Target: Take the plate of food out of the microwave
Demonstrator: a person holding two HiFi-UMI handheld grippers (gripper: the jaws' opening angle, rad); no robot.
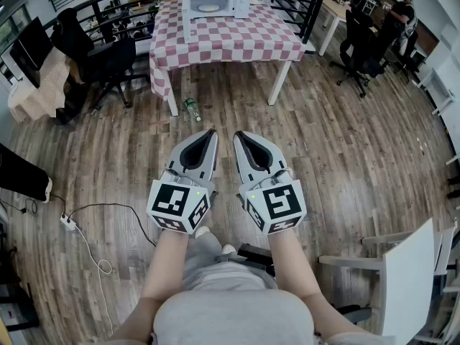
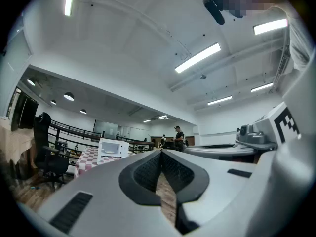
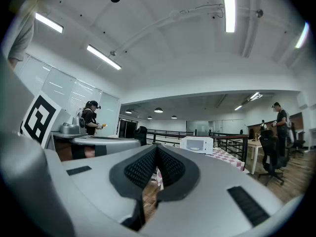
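A wood floor [image 1: 345, 142] spreads through an open office. Over it, the left gripper [image 1: 210, 132] has its jaws pressed together with nothing between them. The right gripper [image 1: 238, 134] just beside it is closed and empty too, and both tips point far. Well beyond them stands a table [image 1: 237, 42] under a checked cloth. The microwave [image 1: 215, 1] is at its far end, with the plate [image 1: 208, 8] inside. A bottle [image 1: 191, 108] lies on the floor by the table's near left leg
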